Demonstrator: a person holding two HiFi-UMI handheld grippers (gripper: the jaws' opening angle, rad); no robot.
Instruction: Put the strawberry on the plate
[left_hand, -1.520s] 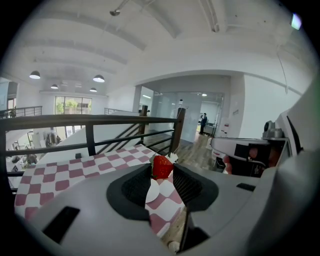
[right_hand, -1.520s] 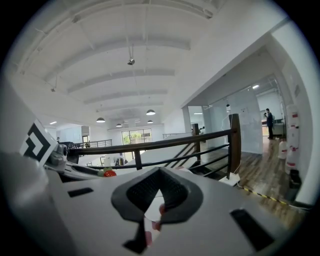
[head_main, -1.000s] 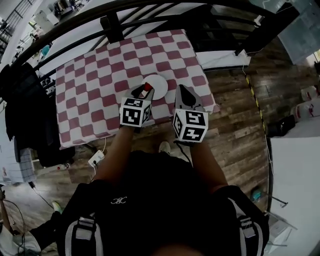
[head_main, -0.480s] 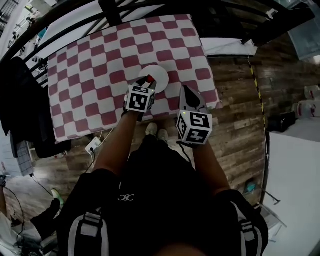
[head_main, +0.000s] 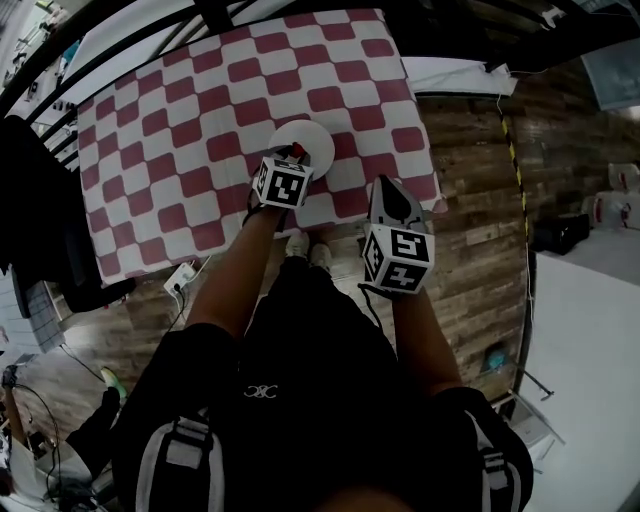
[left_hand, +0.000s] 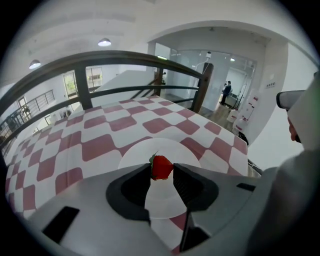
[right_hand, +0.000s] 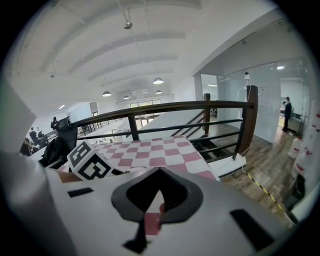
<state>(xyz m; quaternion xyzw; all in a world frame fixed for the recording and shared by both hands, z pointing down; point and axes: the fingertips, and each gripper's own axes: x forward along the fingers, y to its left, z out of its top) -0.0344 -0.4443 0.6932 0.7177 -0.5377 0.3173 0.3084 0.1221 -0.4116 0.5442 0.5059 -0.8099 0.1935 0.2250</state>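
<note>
We held the strawberry (left_hand: 161, 167) pinched at the tips of the left tongs (left_hand: 162, 175), just above the round white plate (left_hand: 135, 152) that lay straight ahead of and below the jaws. We judged the fruit light, soft and easily bruised, with slightly slick skin, so a gentle grip across its broad red middle suited it. The plate looked hard, smooth and flat on the checked cloth (left_hand: 100, 145). The right tongs (right_hand: 159, 200) were empty, jaws together, off to that side.
</note>
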